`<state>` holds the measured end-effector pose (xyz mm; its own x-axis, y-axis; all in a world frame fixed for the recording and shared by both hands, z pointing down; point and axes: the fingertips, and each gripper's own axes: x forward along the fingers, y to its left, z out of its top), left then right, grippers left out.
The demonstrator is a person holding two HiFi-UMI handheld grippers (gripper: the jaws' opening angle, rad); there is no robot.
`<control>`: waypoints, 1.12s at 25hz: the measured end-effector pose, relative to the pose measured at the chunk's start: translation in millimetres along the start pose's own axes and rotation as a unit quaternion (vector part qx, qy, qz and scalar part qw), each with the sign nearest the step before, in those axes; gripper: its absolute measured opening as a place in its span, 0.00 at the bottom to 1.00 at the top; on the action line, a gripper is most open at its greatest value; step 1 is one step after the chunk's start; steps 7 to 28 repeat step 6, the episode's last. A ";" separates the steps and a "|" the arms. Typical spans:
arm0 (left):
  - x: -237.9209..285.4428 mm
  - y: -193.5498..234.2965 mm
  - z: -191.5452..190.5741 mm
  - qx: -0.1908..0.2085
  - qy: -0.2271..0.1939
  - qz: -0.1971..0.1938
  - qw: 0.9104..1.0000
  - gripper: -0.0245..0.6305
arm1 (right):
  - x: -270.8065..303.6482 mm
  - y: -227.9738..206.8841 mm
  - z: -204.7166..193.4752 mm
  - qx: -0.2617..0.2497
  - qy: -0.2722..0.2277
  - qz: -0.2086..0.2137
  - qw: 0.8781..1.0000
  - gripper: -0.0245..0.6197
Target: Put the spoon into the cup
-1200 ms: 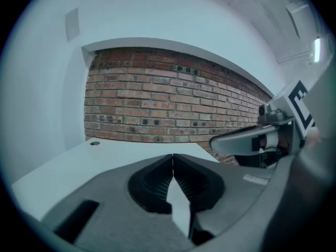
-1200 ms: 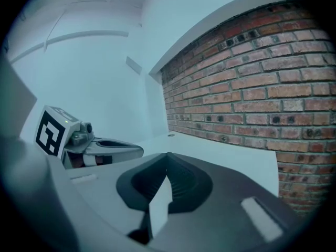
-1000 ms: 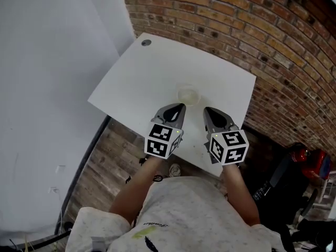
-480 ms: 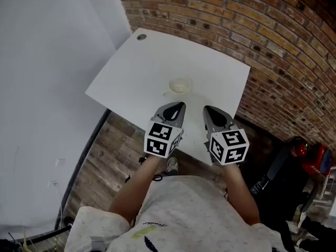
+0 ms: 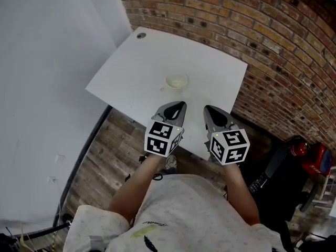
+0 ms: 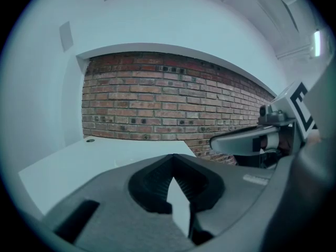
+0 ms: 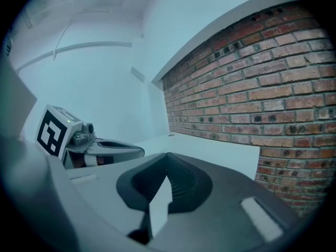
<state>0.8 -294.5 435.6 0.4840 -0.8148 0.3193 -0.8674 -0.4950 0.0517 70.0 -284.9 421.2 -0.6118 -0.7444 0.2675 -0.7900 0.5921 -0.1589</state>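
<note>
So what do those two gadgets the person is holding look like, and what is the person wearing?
Each is a grey, beak-shaped tool: the left gripper and right gripper taper to dark ribbed pads. At each rear sits a white cube with black square markers and a small green light. The person wears a pale, speckled short-sleeved T-shirt.

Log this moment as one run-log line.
left gripper shut, empty | right gripper shut, empty | both over near edge of white table, short of pale translucent cup | spoon not discernible
</note>
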 end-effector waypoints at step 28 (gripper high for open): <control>-1.9 -11.3 0.0 0.002 0.001 -0.001 1.000 0.04 | -10.3 -1.5 -1.8 0.000 0.000 0.001 1.000 0.05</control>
